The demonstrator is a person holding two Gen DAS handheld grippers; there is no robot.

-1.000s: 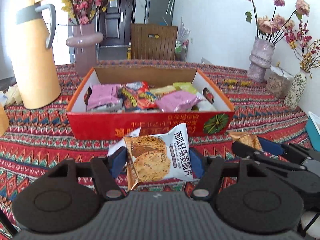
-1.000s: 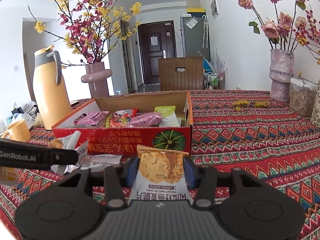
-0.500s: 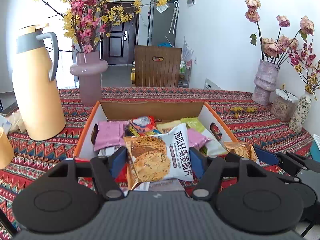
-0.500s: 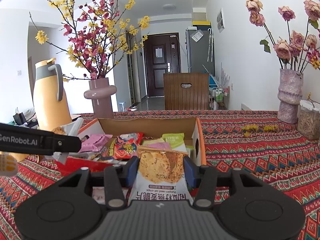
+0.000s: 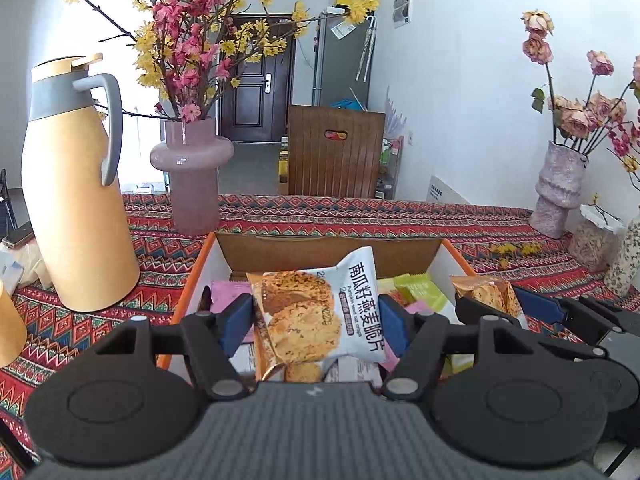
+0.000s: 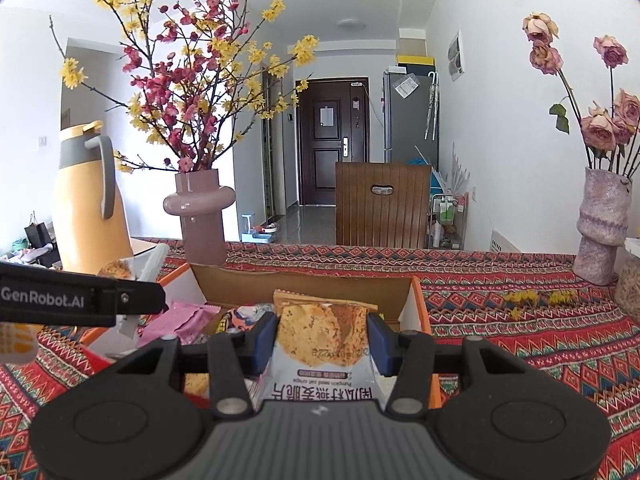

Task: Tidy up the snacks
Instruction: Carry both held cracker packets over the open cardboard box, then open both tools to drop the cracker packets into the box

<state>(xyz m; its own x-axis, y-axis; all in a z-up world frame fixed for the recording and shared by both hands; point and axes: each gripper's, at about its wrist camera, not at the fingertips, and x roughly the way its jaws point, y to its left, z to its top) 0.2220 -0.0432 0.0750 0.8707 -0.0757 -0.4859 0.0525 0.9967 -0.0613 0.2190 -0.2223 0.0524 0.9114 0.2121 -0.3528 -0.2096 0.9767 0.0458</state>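
Observation:
My left gripper (image 5: 314,322) is shut on a white and orange cookie packet (image 5: 320,312), held above the open red cardboard box (image 5: 320,250). The box holds several snack packets, pink (image 5: 224,294) and green (image 5: 420,290) among them. In the right wrist view my right gripper (image 6: 322,344) is shut on a second cookie packet (image 6: 322,338), also over the box (image 6: 304,284). That same right gripper (image 5: 520,308) shows at the right of the left wrist view, its packet (image 5: 486,290) over the box's right side. The left gripper's finger (image 6: 80,300) crosses the left edge of the right wrist view.
A tall yellow thermos jug (image 5: 76,188) stands left of the box. A mauve vase of blossom branches (image 5: 192,176) is behind it. Rose vases (image 5: 560,196) and a jar (image 5: 596,238) line the right wall. A patterned red cloth (image 6: 520,320) covers the table; a wooden chair (image 5: 334,152) stands beyond.
Both grippers have carried their cookie packets forward and upward, from in front of the box's red wall to above its open top. Neither grip has altered.

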